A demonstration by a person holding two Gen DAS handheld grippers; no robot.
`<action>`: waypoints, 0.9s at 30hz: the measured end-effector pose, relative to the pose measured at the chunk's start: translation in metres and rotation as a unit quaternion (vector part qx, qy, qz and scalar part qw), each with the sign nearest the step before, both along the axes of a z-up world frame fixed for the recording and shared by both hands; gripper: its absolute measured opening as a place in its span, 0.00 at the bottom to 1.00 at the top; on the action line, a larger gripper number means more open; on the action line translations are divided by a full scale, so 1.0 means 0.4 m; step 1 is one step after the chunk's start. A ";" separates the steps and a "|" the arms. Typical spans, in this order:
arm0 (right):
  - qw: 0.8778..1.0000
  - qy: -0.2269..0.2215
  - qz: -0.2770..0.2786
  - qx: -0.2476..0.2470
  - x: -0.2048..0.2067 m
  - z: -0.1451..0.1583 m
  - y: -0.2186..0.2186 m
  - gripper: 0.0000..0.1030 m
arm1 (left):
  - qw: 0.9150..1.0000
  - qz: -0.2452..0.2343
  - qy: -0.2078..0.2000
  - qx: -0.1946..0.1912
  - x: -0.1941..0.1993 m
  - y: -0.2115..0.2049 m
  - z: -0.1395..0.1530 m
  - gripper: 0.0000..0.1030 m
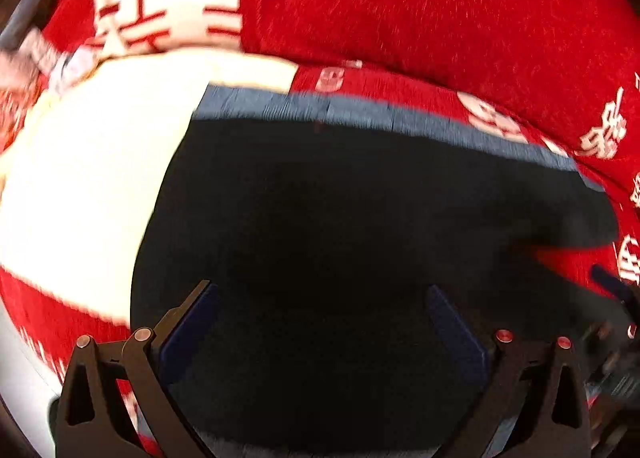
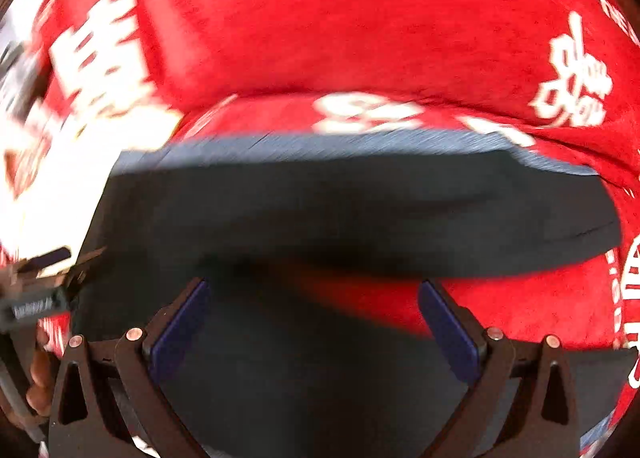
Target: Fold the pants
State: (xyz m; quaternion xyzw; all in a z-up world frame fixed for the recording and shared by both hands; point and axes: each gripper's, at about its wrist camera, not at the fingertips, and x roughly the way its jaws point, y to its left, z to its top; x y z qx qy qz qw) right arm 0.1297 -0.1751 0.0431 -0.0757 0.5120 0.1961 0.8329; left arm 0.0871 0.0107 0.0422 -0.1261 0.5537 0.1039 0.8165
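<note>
Dark pants [image 1: 340, 217] with a grey-blue ribbed band [image 1: 360, 113] along the far edge lie on a red bedspread with white characters. In the left wrist view my left gripper [image 1: 320, 298] is open, its blue pads just above the dark cloth. In the right wrist view the same pants [image 2: 340, 209] and band [image 2: 320, 145] show. My right gripper [image 2: 314, 294] is open over the pants' near fold, where red bedspread shows between cloth layers. Both views are motion-blurred.
The red bedspread [image 1: 400, 17] rises in a fold behind the pants. A large white patch [image 1: 80, 177] of it lies left of them. The right gripper shows at the left view's right edge [image 1: 616, 290]; the left gripper shows at the right view's left edge [image 2: 36, 298].
</note>
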 end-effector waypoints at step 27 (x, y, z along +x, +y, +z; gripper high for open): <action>0.981 -0.056 0.178 -0.054 0.190 0.108 0.135 1.00 | 0.999 0.006 -0.019 0.027 0.140 0.084 0.034 1.00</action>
